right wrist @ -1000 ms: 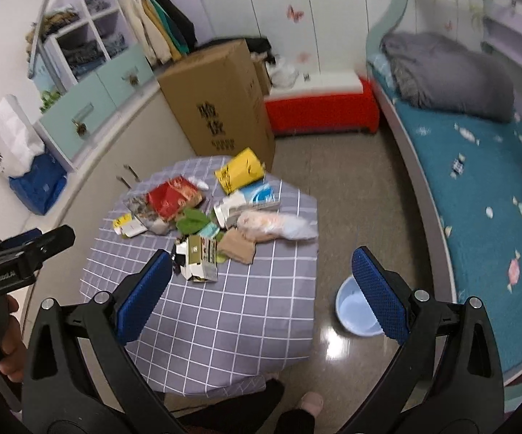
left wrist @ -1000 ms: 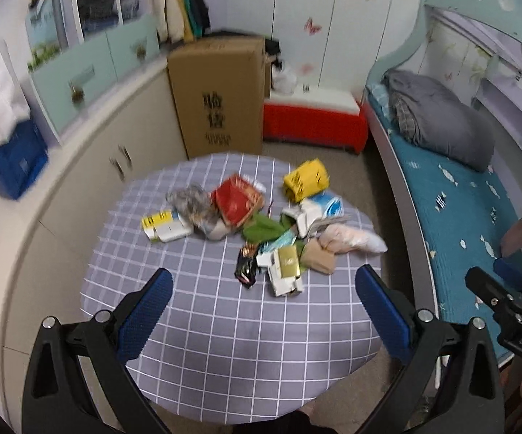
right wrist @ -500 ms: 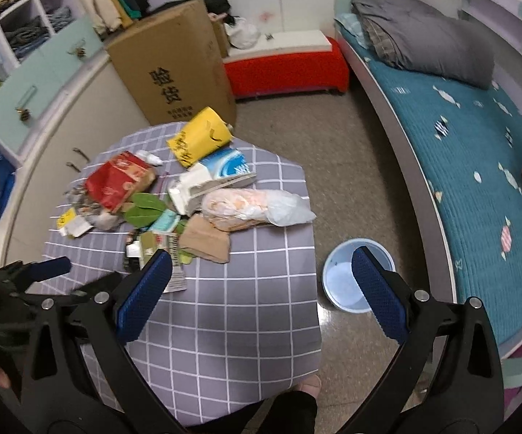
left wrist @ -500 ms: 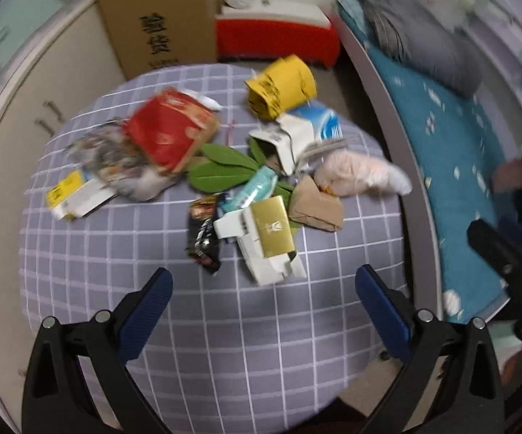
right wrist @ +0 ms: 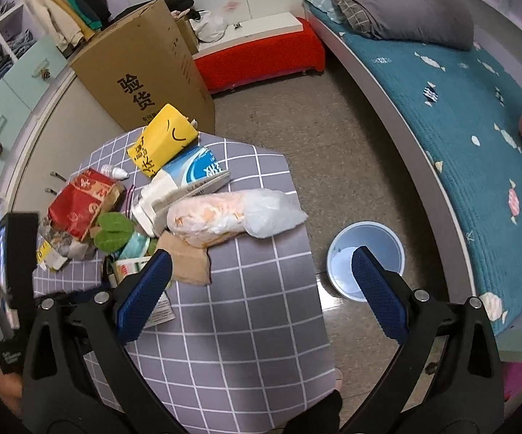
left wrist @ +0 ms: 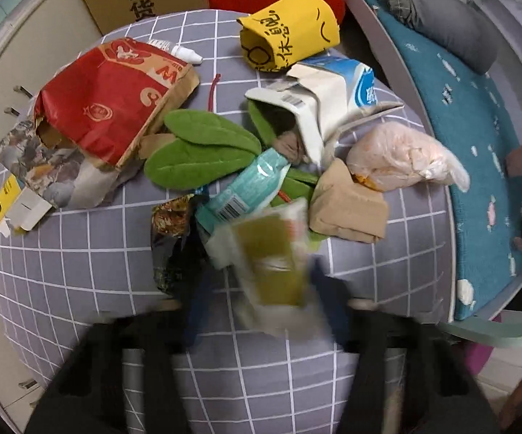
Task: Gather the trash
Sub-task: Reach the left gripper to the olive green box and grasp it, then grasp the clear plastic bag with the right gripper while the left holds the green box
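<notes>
A pile of trash lies on the round table with a grey checked cloth [left wrist: 80, 253]: a red paper bag [left wrist: 105, 101], a yellow carton [left wrist: 290, 39], a white-blue carton [left wrist: 326, 90], green leaves [left wrist: 203, 148], a pink plastic bag [left wrist: 398, 159], a tan packet [left wrist: 348, 206]. My left gripper [left wrist: 261, 289] is blurred, its fingers on both sides of a white and olive-gold box [left wrist: 272, 256]; whether they grip it is unclear. My right gripper [right wrist: 261, 289] is open and empty above the table's near right edge. A light blue bin [right wrist: 366, 256] stands on the floor.
A tall cardboard box [right wrist: 145, 72] stands behind the table, a red bench [right wrist: 261, 54] beyond it. A bed with a teal cover [right wrist: 460, 126] runs along the right. Cabinets [right wrist: 18, 90] line the left wall.
My left gripper has dropped down to the pile and its fingers have narrowed around the white and gold box. My right gripper has moved slightly closer to the table, still open.
</notes>
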### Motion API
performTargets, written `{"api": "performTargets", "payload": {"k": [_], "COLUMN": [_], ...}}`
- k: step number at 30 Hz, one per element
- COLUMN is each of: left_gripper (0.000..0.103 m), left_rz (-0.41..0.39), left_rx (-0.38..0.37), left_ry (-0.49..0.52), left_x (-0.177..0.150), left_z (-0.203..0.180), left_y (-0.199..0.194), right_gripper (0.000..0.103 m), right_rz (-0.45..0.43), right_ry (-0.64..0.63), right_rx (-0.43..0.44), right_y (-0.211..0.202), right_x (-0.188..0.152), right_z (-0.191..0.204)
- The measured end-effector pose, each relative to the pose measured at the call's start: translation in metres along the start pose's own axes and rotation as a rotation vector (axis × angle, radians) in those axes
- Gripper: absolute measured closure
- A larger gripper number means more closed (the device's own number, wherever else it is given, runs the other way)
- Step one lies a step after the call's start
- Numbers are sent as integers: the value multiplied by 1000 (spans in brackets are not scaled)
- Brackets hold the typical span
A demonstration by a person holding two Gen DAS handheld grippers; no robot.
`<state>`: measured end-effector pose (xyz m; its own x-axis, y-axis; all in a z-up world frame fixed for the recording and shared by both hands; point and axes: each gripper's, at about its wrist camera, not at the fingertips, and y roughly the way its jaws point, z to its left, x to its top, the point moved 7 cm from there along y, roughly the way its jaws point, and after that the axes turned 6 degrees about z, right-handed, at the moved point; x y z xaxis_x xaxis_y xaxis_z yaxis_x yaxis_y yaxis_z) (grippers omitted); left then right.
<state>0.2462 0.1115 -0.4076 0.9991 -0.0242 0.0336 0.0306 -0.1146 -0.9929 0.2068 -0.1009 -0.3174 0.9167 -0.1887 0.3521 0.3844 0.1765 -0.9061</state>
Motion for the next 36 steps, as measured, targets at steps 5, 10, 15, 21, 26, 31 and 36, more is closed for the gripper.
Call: {"api": "performTargets", "payload": {"k": [5,10,15,21,26,31,36], "left_gripper": [68,68,68,68,68,68,68], "left_rz": [-33,-156,-224,-217,-210,-206,-219], "left_rx": [-22,-53,-62,-63,-66,-69,-60], "left_ry": [-22,-49,-26,-3,8,24,38], "left_x": [-7,4,46,59,65,62,61], "left_z": [17,30,23,15,7,1,-17], "left_y": [-31,-74,-86,-67,-60,-62,-72], "right_gripper": [6,6,6,6,19,62,66], "right_rz": [26,58,88,86,90,137,141], "right_ry": [59,173,348,436,510,504,464], "right_rx": [60,126,209,242,273,324,348], "right_y": [13,35,61,86,100,101,84], "right_x": [8,15,19,27,29,22,18], "right_z": [7,9,4,3,-10,-17,-27]}}
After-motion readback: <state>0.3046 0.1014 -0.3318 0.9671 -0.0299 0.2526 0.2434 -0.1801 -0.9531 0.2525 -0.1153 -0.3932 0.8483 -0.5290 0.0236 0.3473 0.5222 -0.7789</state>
